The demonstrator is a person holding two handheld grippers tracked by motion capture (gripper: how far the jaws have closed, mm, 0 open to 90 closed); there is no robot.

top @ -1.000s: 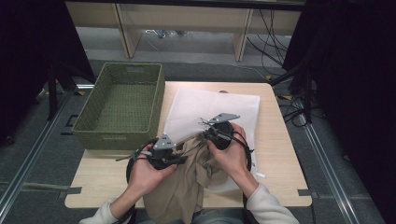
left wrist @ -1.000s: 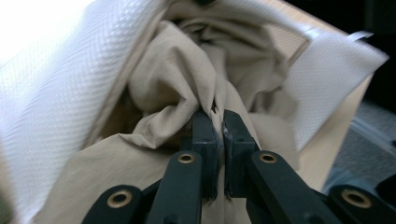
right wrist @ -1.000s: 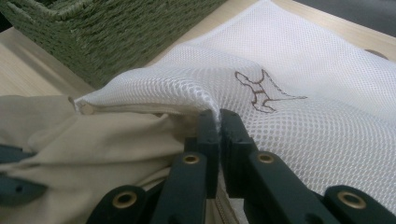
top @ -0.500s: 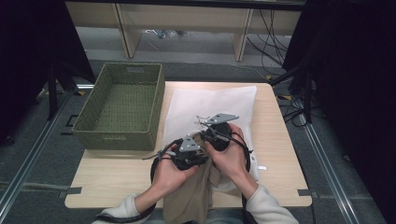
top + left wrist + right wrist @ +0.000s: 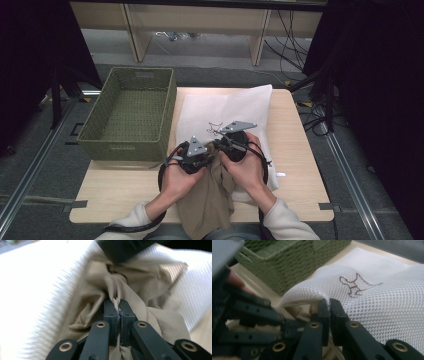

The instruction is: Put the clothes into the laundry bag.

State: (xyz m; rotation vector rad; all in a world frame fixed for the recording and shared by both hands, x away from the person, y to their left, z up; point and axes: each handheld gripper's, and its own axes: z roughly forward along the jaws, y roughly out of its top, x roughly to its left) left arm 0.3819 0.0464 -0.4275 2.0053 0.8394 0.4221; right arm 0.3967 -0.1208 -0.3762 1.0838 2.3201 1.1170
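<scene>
A white mesh bag (image 5: pixel 225 107) with a small brown emblem (image 5: pixel 353 285) lies on the wooden table (image 5: pixel 295 135). A beige garment (image 5: pixel 210 200) trails from its near opening over the table's front edge. My left gripper (image 5: pixel 118 305) is shut on a fold of the beige garment (image 5: pixel 140 287), right at the bag's mouth. My right gripper (image 5: pixel 329 305) is shut on the upper rim of the mesh bag (image 5: pixel 372 300) and lifts it. In the high view the left gripper (image 5: pixel 196 152) and right gripper (image 5: pixel 231 140) sit side by side, almost touching.
A green woven basket (image 5: pixel 131 112) stands on the table's left half, close beside the bag; its wall (image 5: pixel 287 262) is near my right gripper. A shelf unit and cables are on the floor beyond the table.
My left gripper has moved right with the beige garment, up to the bag's opening beside the right gripper. The right gripper has kept its hold and barely shifted.
</scene>
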